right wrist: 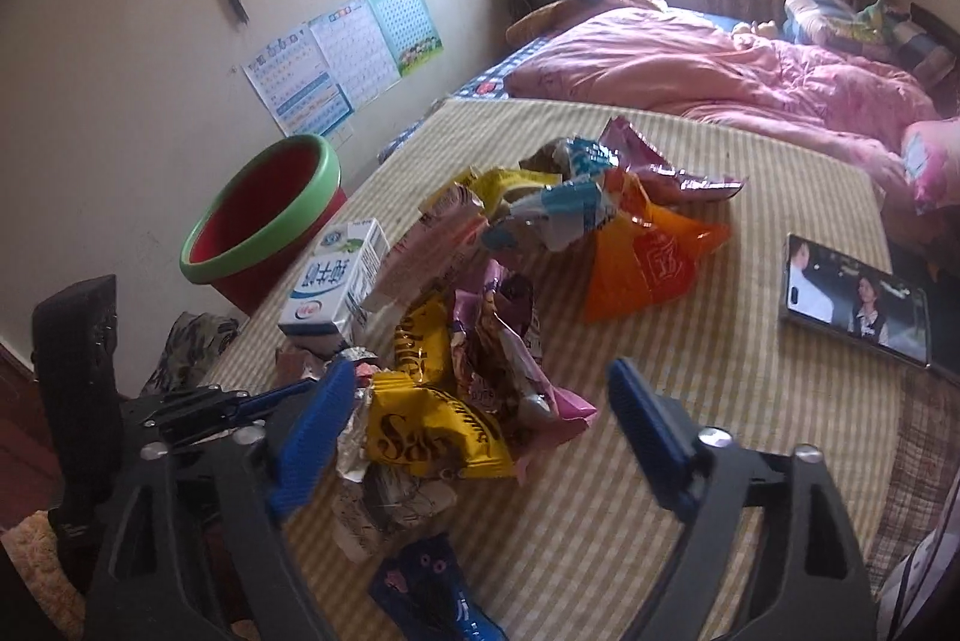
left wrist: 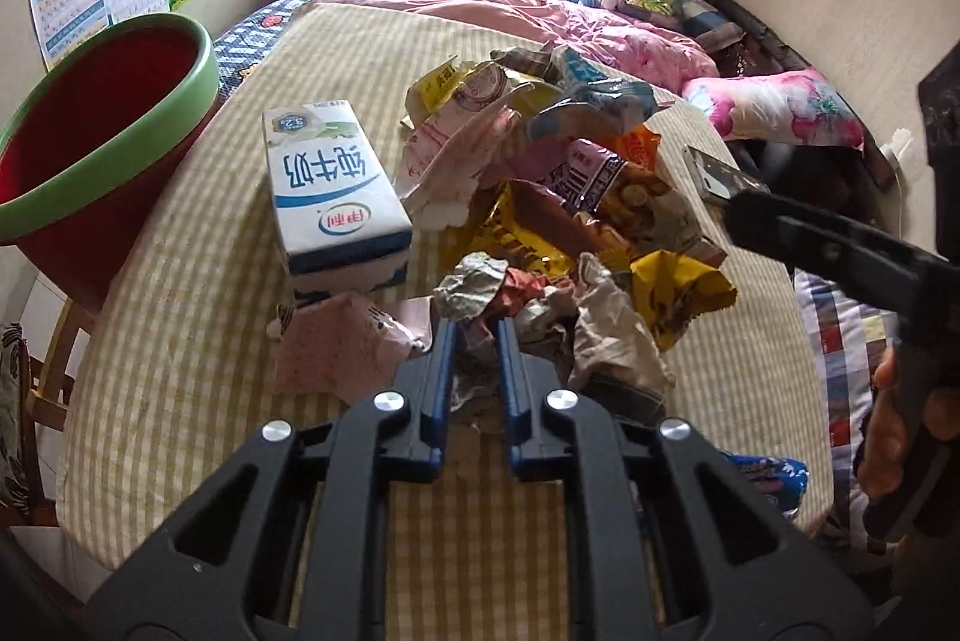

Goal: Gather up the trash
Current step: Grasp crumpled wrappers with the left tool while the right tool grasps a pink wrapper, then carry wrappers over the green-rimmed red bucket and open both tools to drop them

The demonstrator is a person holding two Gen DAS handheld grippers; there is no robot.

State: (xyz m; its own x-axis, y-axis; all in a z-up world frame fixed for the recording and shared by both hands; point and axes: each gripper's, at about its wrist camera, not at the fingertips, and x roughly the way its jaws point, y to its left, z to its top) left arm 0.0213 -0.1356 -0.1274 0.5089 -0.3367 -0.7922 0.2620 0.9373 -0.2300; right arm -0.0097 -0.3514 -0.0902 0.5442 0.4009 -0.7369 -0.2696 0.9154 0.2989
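Progress: nil visible. Wrapper pile [left wrist: 558, 197] and milk carton [left wrist: 333, 188] all on striped table [left wrist: 180, 341]; red bin [left wrist: 90, 131] at table's left edge looks empty.

L gripper [left wrist: 474, 347]: nearly closed, pinching crumpled paper [left wrist: 474, 281] at pile's near edge.

R gripper [right wrist: 480, 389]: wide apart, straddling yellow wrapper [right wrist: 432, 437], nothing gripped. Whole pile left to do.
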